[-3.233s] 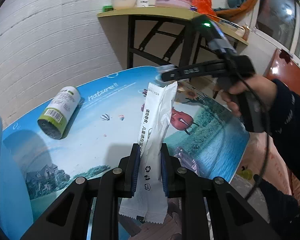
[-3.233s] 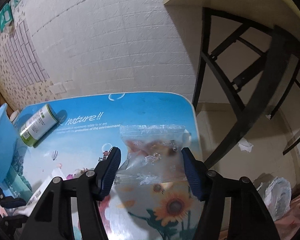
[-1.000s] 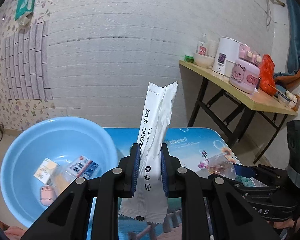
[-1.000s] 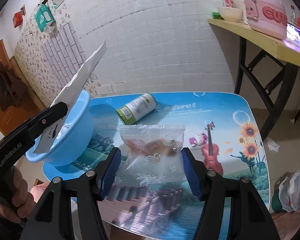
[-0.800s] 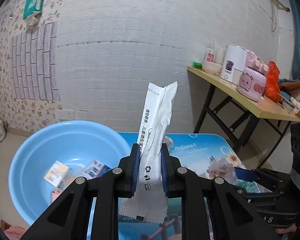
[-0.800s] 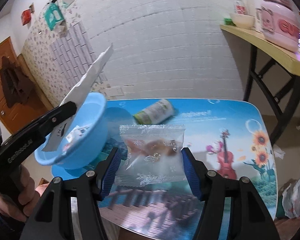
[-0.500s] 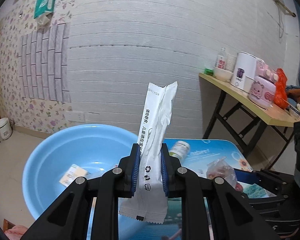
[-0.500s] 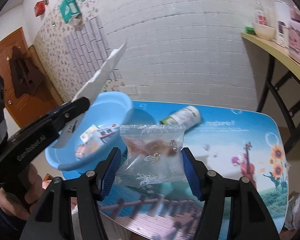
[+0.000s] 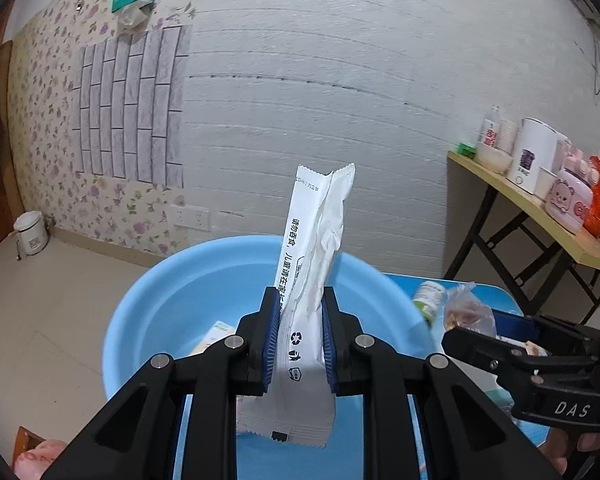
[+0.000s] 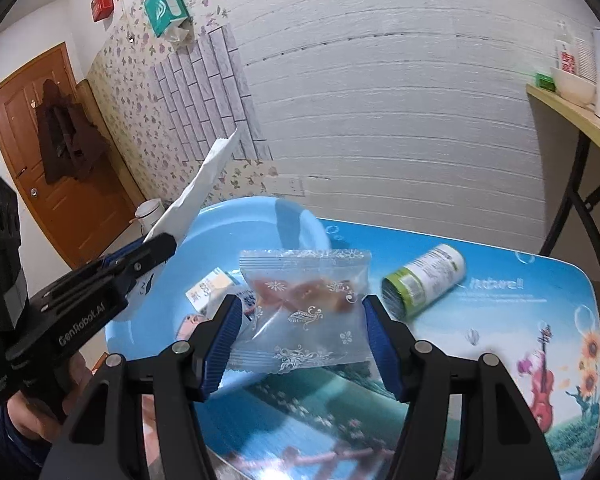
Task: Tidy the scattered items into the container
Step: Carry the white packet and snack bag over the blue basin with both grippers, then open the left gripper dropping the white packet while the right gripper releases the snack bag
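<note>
The left claw (image 9: 296, 340) is pinching a white packet (image 9: 312, 280) above the blue basin (image 9: 172, 300). The right claw (image 10: 300, 340) is gripping a clear snack bag (image 10: 304, 312), apparently near the basin's rim.

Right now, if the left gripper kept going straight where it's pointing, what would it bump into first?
Probably the blue basin. The left gripper, shut on the white packet, aims down into its hollow, so the inside wall or the small packs there come first. Depth is hard to judge.
</note>
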`<state>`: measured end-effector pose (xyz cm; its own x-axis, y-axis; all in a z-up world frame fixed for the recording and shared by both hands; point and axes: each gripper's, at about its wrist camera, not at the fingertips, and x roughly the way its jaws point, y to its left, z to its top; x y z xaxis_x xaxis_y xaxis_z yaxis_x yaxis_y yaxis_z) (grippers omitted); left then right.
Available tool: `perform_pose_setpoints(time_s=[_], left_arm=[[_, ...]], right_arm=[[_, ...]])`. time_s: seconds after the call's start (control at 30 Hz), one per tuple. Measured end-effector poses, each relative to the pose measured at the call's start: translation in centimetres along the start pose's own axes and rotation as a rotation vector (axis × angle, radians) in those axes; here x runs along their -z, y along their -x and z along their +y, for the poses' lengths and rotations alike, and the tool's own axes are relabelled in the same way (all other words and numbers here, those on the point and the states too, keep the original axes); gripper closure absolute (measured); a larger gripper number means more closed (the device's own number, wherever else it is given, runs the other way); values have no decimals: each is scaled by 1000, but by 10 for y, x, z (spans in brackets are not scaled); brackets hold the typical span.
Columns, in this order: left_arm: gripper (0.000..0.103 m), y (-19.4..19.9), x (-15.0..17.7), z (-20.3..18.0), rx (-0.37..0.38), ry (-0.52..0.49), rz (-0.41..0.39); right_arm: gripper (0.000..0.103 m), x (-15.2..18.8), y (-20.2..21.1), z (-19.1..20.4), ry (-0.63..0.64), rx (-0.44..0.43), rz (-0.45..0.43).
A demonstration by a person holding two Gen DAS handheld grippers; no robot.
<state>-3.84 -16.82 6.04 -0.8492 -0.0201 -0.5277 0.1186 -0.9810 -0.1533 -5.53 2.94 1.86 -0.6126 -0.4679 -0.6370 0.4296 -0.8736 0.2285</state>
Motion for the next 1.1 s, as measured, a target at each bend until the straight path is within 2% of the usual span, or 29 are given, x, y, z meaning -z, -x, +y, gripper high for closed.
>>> perform_pose_setpoints(time_s=[0.3, 0.5, 0.7, 0.77, 0.8, 0.83, 1.1], left_arm=[[84, -14, 5, 35, -25, 38, 27], [84, -14, 16, 49, -38, 28, 38], [82, -15, 21, 60, -37, 58, 45], [70, -16, 22, 66, -36, 86, 54], [52, -16, 22, 69, -37, 102, 59], [41, -15, 23, 72, -33, 121, 59], [40, -4, 23, 77, -22, 132, 30]], right_arm=[[39, -12, -37, 33, 53, -42, 28], [39, -9, -56, 49, 69, -62, 63], [39, -3, -72, 66, 106, -76, 101], [39, 0, -74, 67, 105, -73, 108], [39, 2, -76, 67, 102, -69, 113], [39, 3, -78, 65, 99, -66, 116], [39, 2, -80, 68, 100, -67, 118]])
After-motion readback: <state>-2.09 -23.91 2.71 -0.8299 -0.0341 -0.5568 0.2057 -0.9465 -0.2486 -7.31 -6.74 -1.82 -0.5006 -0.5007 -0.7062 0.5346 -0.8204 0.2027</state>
